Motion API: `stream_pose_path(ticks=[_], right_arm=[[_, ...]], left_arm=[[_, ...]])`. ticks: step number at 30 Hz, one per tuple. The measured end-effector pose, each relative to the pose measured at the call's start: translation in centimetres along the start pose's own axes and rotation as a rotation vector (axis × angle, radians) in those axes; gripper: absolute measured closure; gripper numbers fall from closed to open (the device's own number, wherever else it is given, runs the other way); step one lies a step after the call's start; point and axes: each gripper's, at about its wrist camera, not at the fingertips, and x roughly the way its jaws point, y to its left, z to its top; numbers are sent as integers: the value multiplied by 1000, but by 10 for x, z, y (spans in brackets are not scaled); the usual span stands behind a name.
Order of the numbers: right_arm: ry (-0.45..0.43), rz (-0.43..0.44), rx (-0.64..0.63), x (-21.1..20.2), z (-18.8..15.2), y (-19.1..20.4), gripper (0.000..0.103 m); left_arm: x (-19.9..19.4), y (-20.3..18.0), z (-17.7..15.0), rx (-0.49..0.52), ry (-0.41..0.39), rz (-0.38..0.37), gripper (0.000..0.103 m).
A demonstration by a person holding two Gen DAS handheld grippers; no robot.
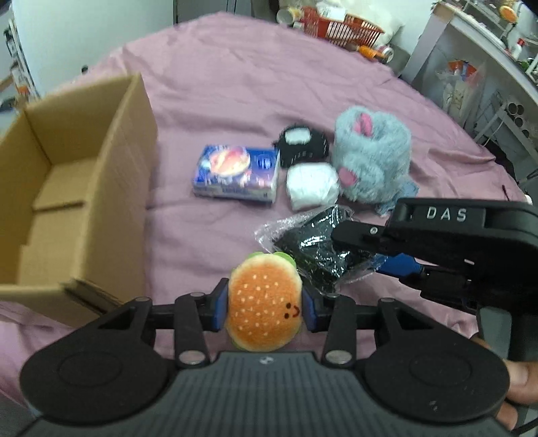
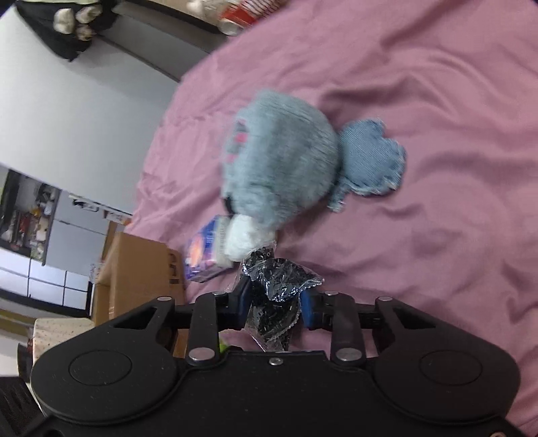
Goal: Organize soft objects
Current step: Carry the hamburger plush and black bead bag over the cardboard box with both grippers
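My left gripper (image 1: 264,307) is shut on a plush hamburger (image 1: 264,306) with a small smiling face, its blue pads pressing both sides. Just to its right, my right gripper (image 1: 356,243) (image 2: 274,307) is shut on a black item sealed in crinkly clear plastic (image 1: 309,248) (image 2: 277,299). Both are held low over the pink bedsheet (image 1: 218,101). An open cardboard box (image 1: 67,188) (image 2: 141,269) stands at the left with nothing visible inside.
On the sheet lie a blue tissue pack (image 1: 237,173), a black-and-white plush (image 1: 302,144), a white bundle (image 1: 312,185), a fluffy grey plush with pink patches (image 1: 373,154) (image 2: 282,161) and a denim piece (image 2: 370,161). An orange basket (image 1: 343,27) stands at the far edge.
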Motion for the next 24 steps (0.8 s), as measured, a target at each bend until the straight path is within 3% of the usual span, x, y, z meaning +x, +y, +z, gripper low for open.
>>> stream_pose_path(ticks=[14,24], right_arm=[[-134,81,-103,-47,-10,33,73],[-198,81,-188,-66,-19,58,74]], left_arm=[[-82,9,16,-2,-147,24,61],[-116,33,23,-26,-204,62,61]])
